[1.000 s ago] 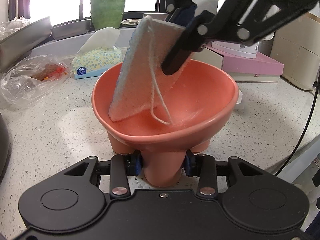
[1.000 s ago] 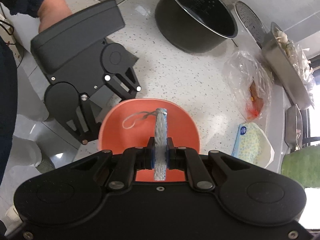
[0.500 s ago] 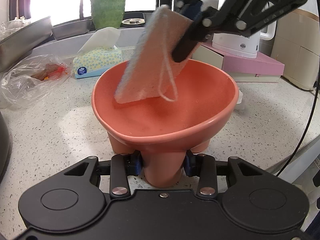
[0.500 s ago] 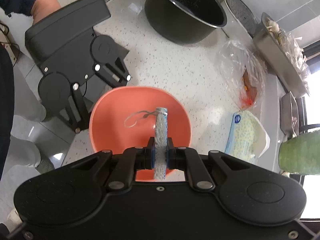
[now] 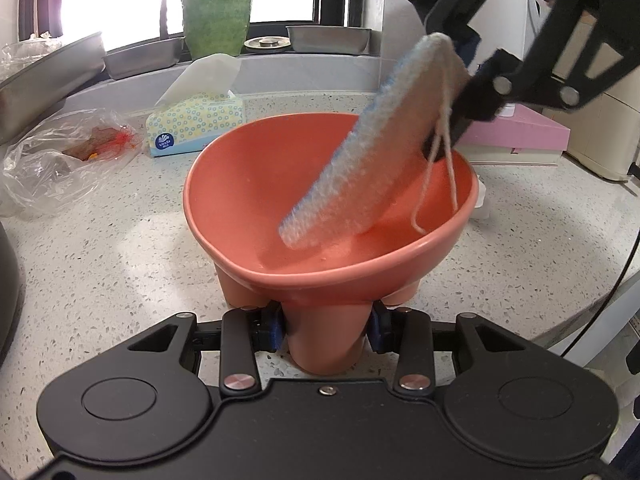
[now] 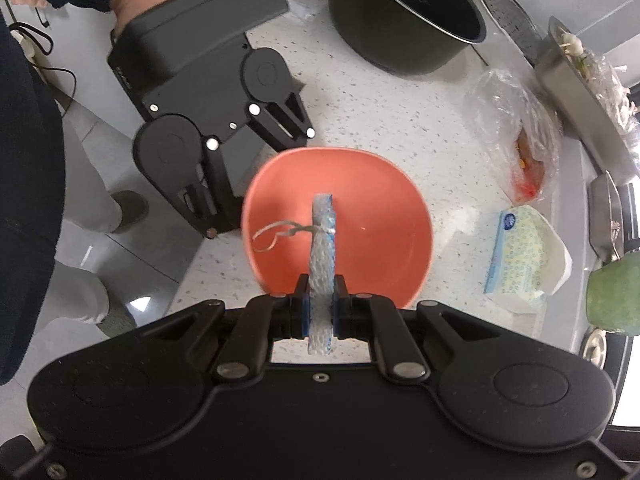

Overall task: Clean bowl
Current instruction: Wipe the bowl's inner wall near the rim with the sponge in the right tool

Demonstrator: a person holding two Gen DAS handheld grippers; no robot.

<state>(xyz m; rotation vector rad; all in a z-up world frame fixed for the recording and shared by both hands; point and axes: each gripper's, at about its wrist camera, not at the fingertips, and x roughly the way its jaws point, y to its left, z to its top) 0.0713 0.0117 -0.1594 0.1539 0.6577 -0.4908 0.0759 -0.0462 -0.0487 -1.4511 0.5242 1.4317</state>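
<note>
Your left gripper (image 5: 326, 330), bottom centre of the left wrist view, clamps one stubby foot of the salmon-pink footed bowl (image 5: 256, 184), jaws part-way apart with the blue pads pressed to the foot's two sides. The bowl sits mid-frame on the speckled white countertop (image 5: 120, 264). Your right gripper (image 6: 320, 306), lower centre of its own view, is pinched narrow on a flat blue-and-white mesh sponge (image 6: 322, 248), held edge-on. In the left wrist view the sponge slants from upper right into the bowl's right half; whether its lower end touches the inner wall you cannot tell. Its string loop (image 5: 436, 176) dangles over the right rim. Also on the counter: tissue box (image 5: 196, 128) behind the bowl, plastic bag (image 5: 60, 160) at left, black cooker pot (image 6: 404, 20) at the top of the right wrist view.
</note>
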